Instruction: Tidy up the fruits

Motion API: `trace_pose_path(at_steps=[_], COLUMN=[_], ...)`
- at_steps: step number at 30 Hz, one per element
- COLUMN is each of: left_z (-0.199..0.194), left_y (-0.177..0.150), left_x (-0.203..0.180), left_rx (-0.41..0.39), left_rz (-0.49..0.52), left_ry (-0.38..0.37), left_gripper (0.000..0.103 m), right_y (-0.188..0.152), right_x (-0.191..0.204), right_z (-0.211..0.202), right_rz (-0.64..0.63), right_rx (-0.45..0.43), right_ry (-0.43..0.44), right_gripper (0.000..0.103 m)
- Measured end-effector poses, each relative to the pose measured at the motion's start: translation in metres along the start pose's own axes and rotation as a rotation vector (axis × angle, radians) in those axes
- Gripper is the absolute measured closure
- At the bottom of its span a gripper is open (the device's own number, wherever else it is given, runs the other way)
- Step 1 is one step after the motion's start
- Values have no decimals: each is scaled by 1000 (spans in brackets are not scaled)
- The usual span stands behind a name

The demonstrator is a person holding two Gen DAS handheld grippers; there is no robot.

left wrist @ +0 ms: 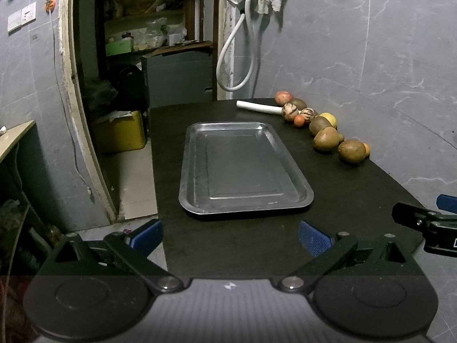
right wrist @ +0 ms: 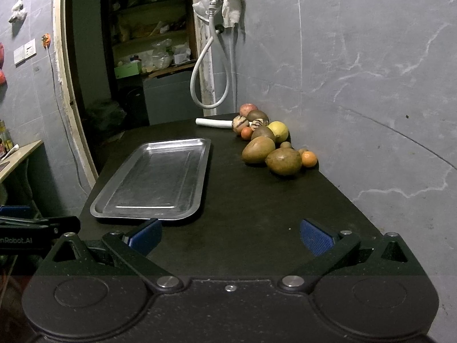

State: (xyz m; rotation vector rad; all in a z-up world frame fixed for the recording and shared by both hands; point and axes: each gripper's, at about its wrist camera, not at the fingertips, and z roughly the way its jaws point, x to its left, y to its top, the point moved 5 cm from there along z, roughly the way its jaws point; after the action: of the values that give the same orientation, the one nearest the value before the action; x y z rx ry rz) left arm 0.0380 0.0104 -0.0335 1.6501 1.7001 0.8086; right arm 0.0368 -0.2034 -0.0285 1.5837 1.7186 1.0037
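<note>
An empty steel tray lies on the black table. Several fruits line the wall side at the right: brown-green mangoes, a yellow lemon, small oranges, striped round fruits and a reddish one. My left gripper is open and empty, near the tray's front edge. My right gripper is open and empty, to the tray's right; it also shows in the left wrist view.
A white tube lies at the table's far end by the fruits. A grey tiled wall runs along the right. The table's left edge drops to the floor, with a yellow box and a doorway beyond.
</note>
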Motion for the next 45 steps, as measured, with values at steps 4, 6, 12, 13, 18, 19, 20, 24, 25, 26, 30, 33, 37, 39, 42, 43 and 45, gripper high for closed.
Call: trace_pose_path(at_steps=[4, 6, 12, 13, 18, 19, 20, 24, 25, 26, 30, 33, 37, 39, 42, 43, 45], left_z=[-1, -1, -1, -1, 0, 0, 1, 7, 7, 9, 17, 24, 36, 46, 63, 70, 89], left_y=[-1, -2, -2, -2, -2, -2, -2, 0, 0, 0, 0, 1, 9, 17, 35, 42, 57], left_x=[1, 1, 1, 1, 0, 0, -1, -5, -6, -7, -12, -14, -15, -16, -21, -23, -30], left_rx=[0, 2, 3, 3, 6, 8, 10, 19, 22, 26, 62, 89, 123, 131, 137, 134, 136], left_rz=[-1, 0, 1, 1, 1, 1, 1, 2, 3, 3, 1, 4, 2, -4, -7, -7, -2], left_ry=[0, 0, 2, 2, 3, 4, 5, 5, 2, -4, -23, -36, -57, -68, -78, -86, -104], left_gripper=[1, 1, 1, 1, 1, 1, 1, 1, 1, 1, 1, 1, 1, 1, 1, 1, 1], right_y=[0, 0, 0, 0, 0, 0, -1, -1, -1, -3, -3, -6, -12, -13, -8, -6, 0], right_x=[0, 0, -1, -1, -1, -1, 0, -1, -1, -1, -6, -10, -14, -18, -25, -26, -30], right_z=[0, 1, 1, 1, 3, 3, 4, 5, 6, 7, 12, 15, 19, 24, 37, 41, 57], right_rz=[1, 2, 1, 2, 2, 2, 1, 4, 5, 8, 17, 26, 29, 30, 28, 18, -20], right_rx=[0, 3, 3, 2, 6, 5, 6, 7, 9, 12, 23, 32, 64, 80, 95, 96, 101], right_ry=[1, 1, 1, 1, 4, 3, 4, 1, 0, -1, -3, -14, -25, -31, -38, -39, -42], right_gripper=[0, 0, 0, 0, 0, 0, 0, 0, 0, 0, 0, 0, 0, 0, 0, 0, 0])
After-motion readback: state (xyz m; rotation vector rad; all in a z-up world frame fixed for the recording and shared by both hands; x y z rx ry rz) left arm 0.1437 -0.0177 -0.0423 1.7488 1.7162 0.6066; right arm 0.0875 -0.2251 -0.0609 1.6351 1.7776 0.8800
